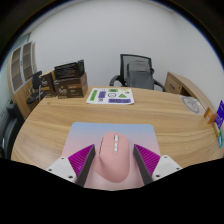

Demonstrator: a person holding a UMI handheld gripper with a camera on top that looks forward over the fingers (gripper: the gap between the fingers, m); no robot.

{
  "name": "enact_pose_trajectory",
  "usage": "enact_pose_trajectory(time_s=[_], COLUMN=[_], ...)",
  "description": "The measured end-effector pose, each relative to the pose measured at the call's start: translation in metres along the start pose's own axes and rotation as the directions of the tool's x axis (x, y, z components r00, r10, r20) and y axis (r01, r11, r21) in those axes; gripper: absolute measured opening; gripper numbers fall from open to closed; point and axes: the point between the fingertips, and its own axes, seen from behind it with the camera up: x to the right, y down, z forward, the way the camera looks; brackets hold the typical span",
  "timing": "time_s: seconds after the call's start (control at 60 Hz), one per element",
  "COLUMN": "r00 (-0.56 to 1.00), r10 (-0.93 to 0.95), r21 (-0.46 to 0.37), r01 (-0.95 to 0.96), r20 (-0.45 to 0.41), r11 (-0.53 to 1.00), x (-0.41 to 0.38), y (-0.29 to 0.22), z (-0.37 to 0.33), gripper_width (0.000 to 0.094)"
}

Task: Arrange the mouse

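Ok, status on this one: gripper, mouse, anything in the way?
Gripper shut on pink mouse. Mouse above grey mouse pad. Table ahead unobstructed.

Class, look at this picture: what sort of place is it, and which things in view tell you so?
Probably an office or meeting room: a large wooden table, an office chair behind it, and a pink mouse on a mouse mat, between the gripper fingers.

Wooden desk [60, 118] with a white sheet of coloured stickers [109, 97] near its far edge; black office chair [139, 71] behind; printer [69, 72] at far left.
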Motion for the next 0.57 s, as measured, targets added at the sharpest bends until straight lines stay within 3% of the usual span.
enact_pose_trajectory(time_s=[0.017, 0.217, 0.567], r00=[1.000, 0.996, 0.982], r10=[-0.007, 0.062, 0.053], r21=[0.009, 0.049, 0.145], r01=[0.007, -0.065, -0.080], r20=[0.002, 0.058, 0.183], r11=[1.000, 0.997, 0.986], x=[0.000, -0.015, -0.002], y=[-0.002, 0.004, 0.093], z=[-0.003, -0.065, -0.306], gripper_width=[0.0855, 0.0840, 0.0838])
